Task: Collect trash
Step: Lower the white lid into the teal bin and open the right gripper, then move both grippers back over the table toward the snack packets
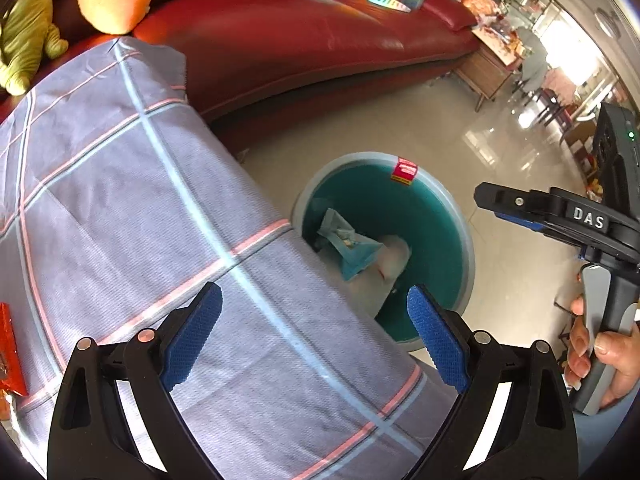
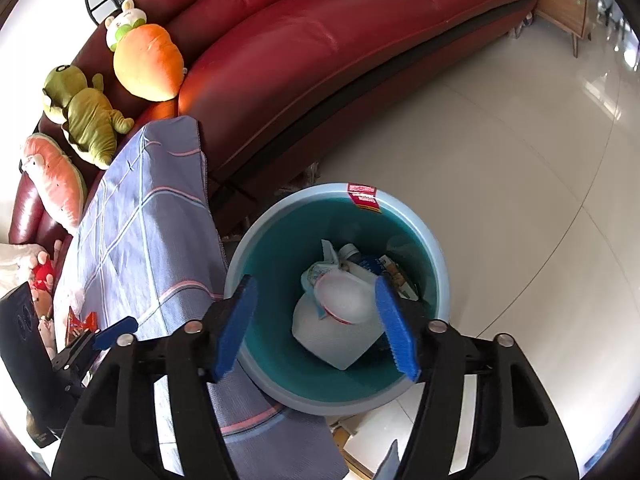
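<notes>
A round blue-green trash bin (image 2: 436,264) stands on the floor beside a table covered with a checked cloth (image 2: 152,240). In it lie a white jug (image 2: 332,332), a white cup (image 2: 344,292) and crumpled wrappers (image 2: 384,268). My right gripper (image 2: 316,328) is open and empty right above the bin. My left gripper (image 1: 316,336) is open and empty over the table's edge, with the bin (image 1: 440,216) beyond it. The right gripper (image 1: 560,216) shows at the right of the left wrist view. An orange-red wrapper (image 1: 10,352) lies on the cloth at far left, also seen in the right wrist view (image 2: 80,324).
A red leather sofa (image 2: 320,48) runs behind the table and bin, with plush toys (image 2: 84,116) and books on it. A wooden side table (image 2: 564,4) stands at the sofa's far end. Glossy tile floor (image 2: 520,160) lies to the right of the bin.
</notes>
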A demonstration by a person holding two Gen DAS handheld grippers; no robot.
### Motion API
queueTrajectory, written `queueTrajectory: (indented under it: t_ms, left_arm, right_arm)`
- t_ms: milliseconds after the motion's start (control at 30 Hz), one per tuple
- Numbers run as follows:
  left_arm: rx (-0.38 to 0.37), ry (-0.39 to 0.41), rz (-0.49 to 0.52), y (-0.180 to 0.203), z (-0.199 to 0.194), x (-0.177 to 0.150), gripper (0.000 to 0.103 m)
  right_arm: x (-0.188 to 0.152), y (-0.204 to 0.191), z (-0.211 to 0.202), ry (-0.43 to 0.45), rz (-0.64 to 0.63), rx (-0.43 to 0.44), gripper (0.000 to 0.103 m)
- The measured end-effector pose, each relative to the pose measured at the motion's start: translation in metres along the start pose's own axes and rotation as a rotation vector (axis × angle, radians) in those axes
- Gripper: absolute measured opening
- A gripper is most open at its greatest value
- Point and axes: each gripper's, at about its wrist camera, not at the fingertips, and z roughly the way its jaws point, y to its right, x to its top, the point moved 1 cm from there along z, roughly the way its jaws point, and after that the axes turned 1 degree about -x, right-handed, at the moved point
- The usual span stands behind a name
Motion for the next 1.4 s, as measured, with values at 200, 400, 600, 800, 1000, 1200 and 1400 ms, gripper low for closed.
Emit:
queueTrajectory:
  t_ms: [200,400,600,800,1000,1200,1400]
  left_arm:
    - [-0.017,0.003,-0.032,-0.02,-0.009,-0.007,0.094]
    - [-0.025,0.023,-0.054,-0.036,-0.025,-0.019,0.094]
    - [-0.009,0.066,-0.088,-0.06,-0.055,-0.038,0.094]
    - [0.031,0.111,-0.15,-0.097,-0.091,-0.064,0.094]
    - [0.085,0.159,-0.246,-0.145,-0.129,-0.092,0.094]
    - [0.197,0.232,-0.397,-0.2,-0.166,-0.124,0.095]
    - [0.302,0.279,-0.595,-0.252,-0.184,-0.152,0.095]
  right_arm:
    - [-0.005,-0.011,-0.004,-0.006,-0.017,-0.049,0.077]
    - [-0.014,-0.033,-0.007,-0.018,-0.048,-0.08,0.082]
    - [-0.025,-0.067,-0.015,-0.012,-0.098,-0.066,0.082]
    - [-0.042,-0.115,-0.017,-0.023,-0.175,-0.041,0.082]
    - [-0.061,-0.17,-0.016,-0.042,-0.268,-0.01,0.082]
    - [-0.078,-0.218,-0.009,-0.068,-0.355,0.011,0.082]
    - [-0.091,-0.249,0.001,-0.099,-0.415,0.019,0.082]
